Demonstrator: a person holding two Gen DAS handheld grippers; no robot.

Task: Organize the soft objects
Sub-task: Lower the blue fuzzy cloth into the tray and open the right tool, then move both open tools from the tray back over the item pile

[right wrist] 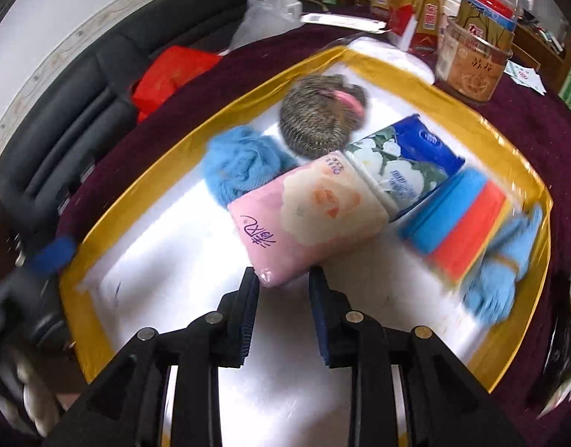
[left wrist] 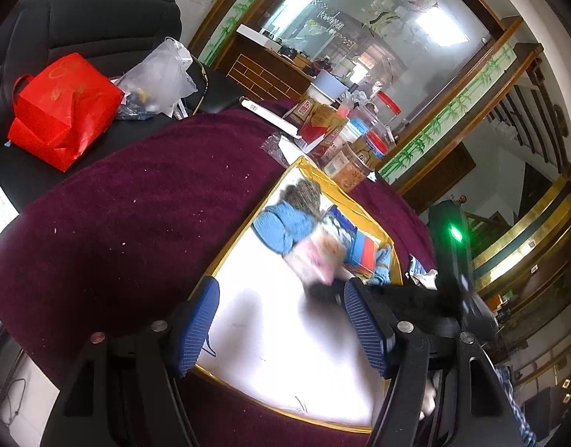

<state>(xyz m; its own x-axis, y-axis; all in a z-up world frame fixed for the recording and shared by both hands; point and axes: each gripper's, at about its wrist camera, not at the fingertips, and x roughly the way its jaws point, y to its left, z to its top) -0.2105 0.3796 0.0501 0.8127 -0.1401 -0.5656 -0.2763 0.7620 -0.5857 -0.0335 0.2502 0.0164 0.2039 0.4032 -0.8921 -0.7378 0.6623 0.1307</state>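
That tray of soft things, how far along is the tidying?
Partly done, by the look of it. Lined up on the gold-rimmed tray: speckled knit, blue knit, floral tissue pack, sponge stack. In hand: the right gripper straddles a corner of the pink tissue pack. The left gripper is open, empty. The blue cloth lies crumpled.

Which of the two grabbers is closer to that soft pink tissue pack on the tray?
The right gripper: its fingertips flank the corner of the soft pink tissue pack. The left gripper hovers open over the tray's bare white part, further back.
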